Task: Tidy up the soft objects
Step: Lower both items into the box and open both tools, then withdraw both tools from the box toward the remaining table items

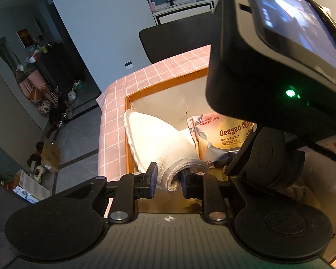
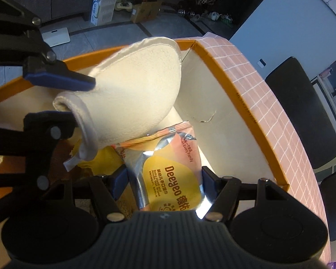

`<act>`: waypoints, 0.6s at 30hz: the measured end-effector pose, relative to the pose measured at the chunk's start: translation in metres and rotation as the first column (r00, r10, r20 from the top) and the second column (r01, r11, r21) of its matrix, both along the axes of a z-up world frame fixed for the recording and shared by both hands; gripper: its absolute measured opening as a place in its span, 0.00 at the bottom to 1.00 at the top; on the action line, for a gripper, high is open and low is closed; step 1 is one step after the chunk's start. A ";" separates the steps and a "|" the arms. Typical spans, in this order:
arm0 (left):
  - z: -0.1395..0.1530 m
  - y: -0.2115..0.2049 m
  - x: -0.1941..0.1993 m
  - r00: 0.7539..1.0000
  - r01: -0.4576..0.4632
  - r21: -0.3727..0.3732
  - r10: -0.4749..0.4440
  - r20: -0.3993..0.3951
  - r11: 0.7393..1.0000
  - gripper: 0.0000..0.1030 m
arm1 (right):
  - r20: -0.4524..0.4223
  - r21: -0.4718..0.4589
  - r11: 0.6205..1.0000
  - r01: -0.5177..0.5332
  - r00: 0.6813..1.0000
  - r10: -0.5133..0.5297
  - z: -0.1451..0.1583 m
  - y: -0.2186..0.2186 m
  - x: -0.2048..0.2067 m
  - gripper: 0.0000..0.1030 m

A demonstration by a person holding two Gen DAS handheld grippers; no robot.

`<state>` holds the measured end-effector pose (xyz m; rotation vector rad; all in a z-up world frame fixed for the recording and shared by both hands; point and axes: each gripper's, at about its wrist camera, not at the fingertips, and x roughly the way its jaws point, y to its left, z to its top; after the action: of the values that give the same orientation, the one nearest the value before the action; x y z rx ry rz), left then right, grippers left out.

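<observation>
Left claw (image 1: 168,177): your pads sit on either side of the towel's rolled hem, but there is slack on both sides, so nothing is pinched; the jaws are parted with the towel loose between them.
Towel (image 1: 154,143): cream and folded over, it lies inside the box against the left wall, its far end propped up on the rim and its near hem drooping between your left pads (the right view shows the same, hem curled just beside the lower blue pad (image 2: 49,114)).
Right claw (image 2: 163,179): spread wide and pinching the wipes pack across its width; both fingers press into the foil edges.
Wipes pack (image 2: 168,174): orange and yellow, printed "Deeyeo", tilted with its crimped top end pointing into the box and tucked under the towel's lower edge. Whether its far end touches the box floor, you cannot tell.
Box (image 2: 212,56): open cardboard with orange rims and a pale lining, sitting on the bench.
Bench (image 1: 114,125): covered in a pink checked cloth, box near its corner.
Yellow thing (image 2: 100,161): crumpled, in the box just left of the pack (too hidden to name).
Chair (image 2: 302,112): dark backrest beyond the bench's far edge.
</observation>
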<state>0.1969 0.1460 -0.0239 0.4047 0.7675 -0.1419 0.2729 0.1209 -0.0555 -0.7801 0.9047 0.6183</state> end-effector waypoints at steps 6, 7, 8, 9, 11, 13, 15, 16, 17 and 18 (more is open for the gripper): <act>0.004 0.008 -0.002 1.000 -0.017 -0.012 0.017 0.003 1.000 0.41 | 0.027 0.003 1.000 -0.016 1.000 0.016 0.004 -0.006 -0.003 0.69; 0.005 0.010 -0.003 1.000 -0.019 -0.020 0.019 0.004 1.000 0.42 | 0.031 0.003 1.000 -0.018 0.999 0.017 0.006 -0.007 -0.004 0.69; 0.007 0.011 -0.005 1.000 -0.021 -0.031 0.021 0.006 0.999 0.43 | 0.034 0.005 1.000 -0.020 0.999 0.019 0.009 -0.008 -0.005 0.69; 0.009 0.012 -0.004 1.000 -0.024 -0.042 0.024 0.006 0.999 0.46 | 0.039 0.005 1.000 -0.021 0.999 0.020 0.012 -0.009 -0.007 0.69; 0.014 0.014 -0.007 1.000 -0.028 -0.061 0.029 0.010 0.998 0.49 | 0.052 0.006 1.000 -0.023 0.998 0.023 0.017 -0.013 -0.011 0.71; 0.017 0.013 -0.010 0.999 -0.026 -0.071 0.027 0.018 0.997 0.50 | 0.063 0.004 1.000 -0.027 0.998 0.027 0.019 -0.015 -0.018 0.71; 0.020 0.011 -0.014 0.999 -0.021 -0.071 0.023 0.028 0.997 0.50 | 0.075 0.002 0.999 -0.034 0.997 0.034 0.025 -0.017 -0.026 0.71; 0.022 0.009 -0.017 0.999 -0.015 -0.068 0.017 0.032 0.998 0.50 | 0.082 0.001 0.999 -0.038 0.996 0.038 0.028 -0.019 -0.029 0.71; 0.022 0.008 -0.018 0.999 -0.008 -0.068 0.011 0.034 0.998 0.50 | 0.088 0.000 0.999 -0.041 0.995 0.041 0.031 -0.021 -0.033 0.71; 0.024 0.006 -0.020 0.999 -0.004 -0.067 0.007 0.036 0.998 0.50 | 0.092 0.000 0.999 -0.045 0.995 0.045 0.033 -0.022 -0.036 0.71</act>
<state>0.1764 0.1517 -0.0003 0.3409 0.7267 -0.1544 0.2367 0.0986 -0.0221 -0.8225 0.8036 0.6179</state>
